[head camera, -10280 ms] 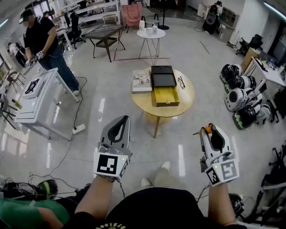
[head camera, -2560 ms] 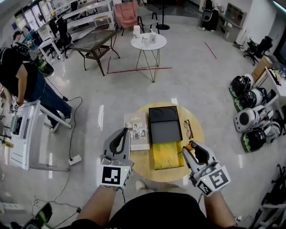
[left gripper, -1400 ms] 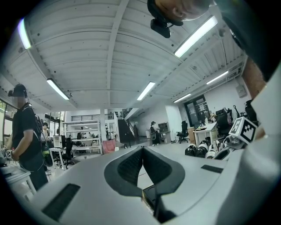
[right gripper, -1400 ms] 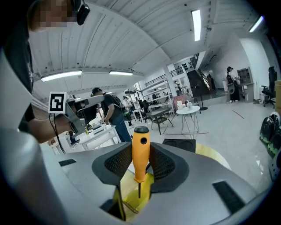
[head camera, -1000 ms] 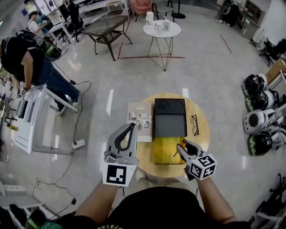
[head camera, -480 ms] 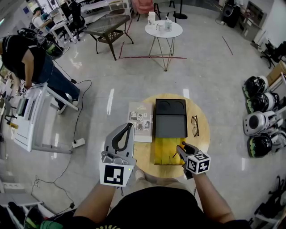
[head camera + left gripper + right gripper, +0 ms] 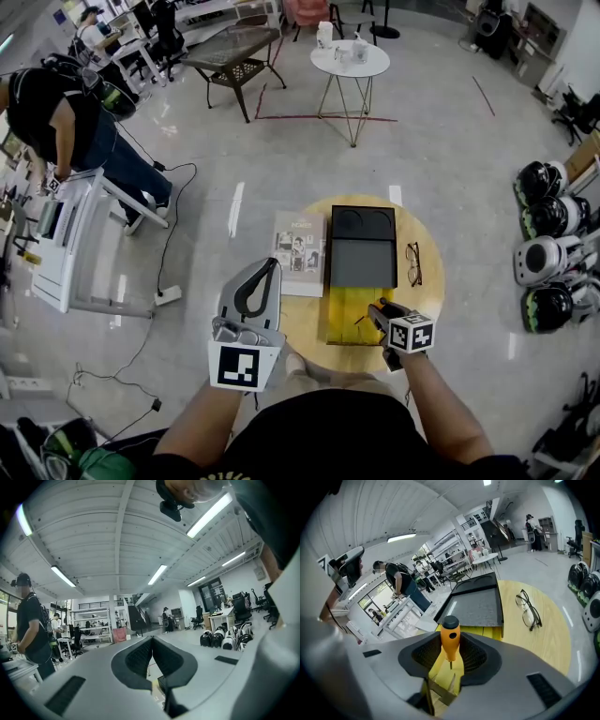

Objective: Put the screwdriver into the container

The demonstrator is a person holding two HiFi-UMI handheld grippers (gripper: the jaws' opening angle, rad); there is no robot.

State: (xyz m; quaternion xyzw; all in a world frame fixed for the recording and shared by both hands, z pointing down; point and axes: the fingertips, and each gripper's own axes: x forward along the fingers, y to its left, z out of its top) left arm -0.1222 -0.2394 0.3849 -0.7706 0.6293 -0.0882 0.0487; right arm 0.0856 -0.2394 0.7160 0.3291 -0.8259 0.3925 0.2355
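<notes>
An orange-handled screwdriver [image 7: 450, 638] stands between the pads of my right gripper [image 7: 450, 644], which is shut on it with the black cap pointing away and the thin shaft pointing back toward the camera. In the head view my right gripper [image 7: 377, 313] hovers over the open yellow container [image 7: 343, 319] at the near side of the round wooden table [image 7: 422, 300]. The yellow container [image 7: 438, 673] shows right below the jaws. My left gripper [image 7: 273, 266] is shut on nothing, held at the table's left edge. From the left gripper view, the left gripper [image 7: 152, 640] points out across the room.
A black tray [image 7: 362, 247] lies behind the yellow container, a book [image 7: 300, 251] to its left, and glasses [image 7: 413, 264] to its right. A person [image 7: 66, 112] stands at a white bench [image 7: 66, 253] far left. Helmets [image 7: 548, 253] are piled at right. A power strip [image 7: 169, 295] lies on the floor.
The person has walked up to the round table. Over the last second my right gripper has shifted slightly over the yellow container with the screwdriver; the left gripper has stayed about where it was.
</notes>
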